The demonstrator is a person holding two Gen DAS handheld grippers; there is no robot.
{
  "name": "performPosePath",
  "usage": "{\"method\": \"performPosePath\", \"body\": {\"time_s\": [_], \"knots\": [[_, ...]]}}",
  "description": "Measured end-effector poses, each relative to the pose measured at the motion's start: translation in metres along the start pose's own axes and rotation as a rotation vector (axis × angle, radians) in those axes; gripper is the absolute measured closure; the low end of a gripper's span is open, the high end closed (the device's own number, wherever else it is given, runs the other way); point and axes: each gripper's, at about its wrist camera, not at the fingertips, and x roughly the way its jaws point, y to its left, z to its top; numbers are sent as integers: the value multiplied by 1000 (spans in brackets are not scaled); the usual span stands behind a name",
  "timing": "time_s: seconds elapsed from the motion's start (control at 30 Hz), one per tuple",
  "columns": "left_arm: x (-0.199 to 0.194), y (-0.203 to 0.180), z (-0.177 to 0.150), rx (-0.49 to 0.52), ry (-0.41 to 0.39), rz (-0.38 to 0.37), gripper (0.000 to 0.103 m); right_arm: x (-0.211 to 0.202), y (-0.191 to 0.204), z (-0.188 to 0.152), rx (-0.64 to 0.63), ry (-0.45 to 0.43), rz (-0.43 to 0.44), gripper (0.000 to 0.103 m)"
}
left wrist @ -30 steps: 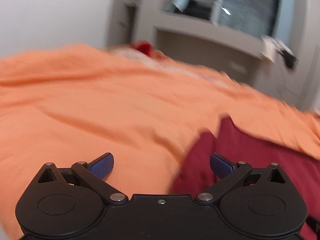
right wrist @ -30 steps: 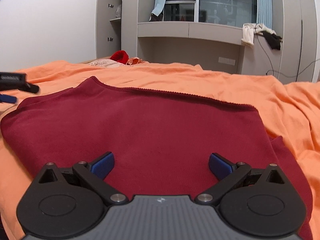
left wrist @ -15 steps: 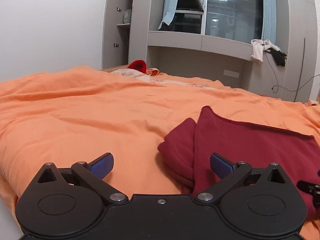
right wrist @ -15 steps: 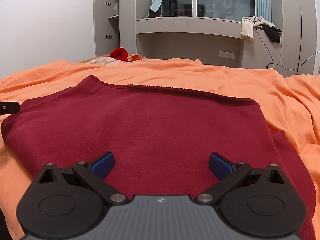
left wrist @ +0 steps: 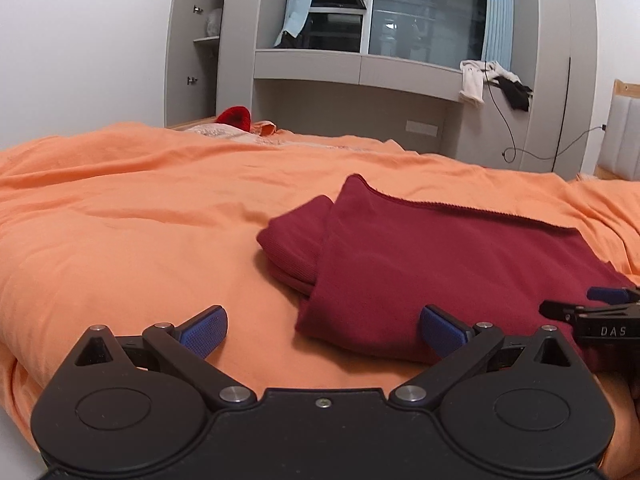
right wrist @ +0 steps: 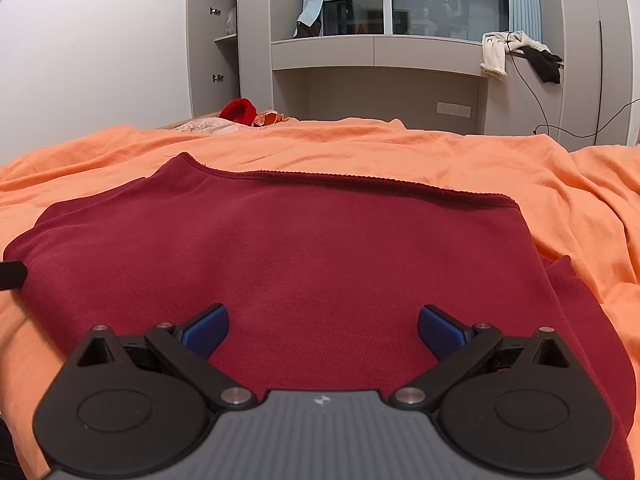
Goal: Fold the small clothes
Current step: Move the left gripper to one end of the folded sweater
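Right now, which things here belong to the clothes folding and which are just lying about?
For the job: dark red garment, left gripper, right gripper, both open.

Lying about: red item at the far edge of the orange cover, white cloth, black cloth.

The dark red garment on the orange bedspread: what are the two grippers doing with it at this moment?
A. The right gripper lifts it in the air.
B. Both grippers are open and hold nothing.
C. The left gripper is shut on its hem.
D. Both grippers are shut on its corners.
B. The left gripper and the right gripper each show blue pads spread wide apart with nothing between them, and the dark red garment lies flat on the orange bedspread.
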Motion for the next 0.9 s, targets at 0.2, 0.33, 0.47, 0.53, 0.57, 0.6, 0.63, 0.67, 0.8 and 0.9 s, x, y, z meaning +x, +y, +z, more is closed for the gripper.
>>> {"method": "performPosePath", "body": {"time_s": [0.2,0.33,0.47,0.53,0.57,0.6,0.63,0.67,0.8,0.9], "knots": [[5,-1,0,-10,21,10,1,0,0,-1,4,-6,2,0],[4,0,0,-9,23,9,1,0,1,-1,5,-10,2,0],[4,1,1,-10,23,9,1,0,1,-2,6,-12,2,0],[4,1,1,-10,24,9,1,0,1,-2,6,-12,2,0],[4,1,1,-10,23,9,1,0,1,-2,6,-12,2,0],[4,2,1,-11,24,9,1,0,1,-2,6,-12,2,0],[4,1,1,-11,24,9,1,0,1,-2,6,-12,2,0],[3,2,1,-11,24,9,1,0,1,-2,6,-12,2,0],[4,3,1,-32,36,-6,1,0,1,-2,6,-13,3,0],[3,4,-1,-88,60,-80,1,-2,-1,-2,9,-16,5,0]]}}
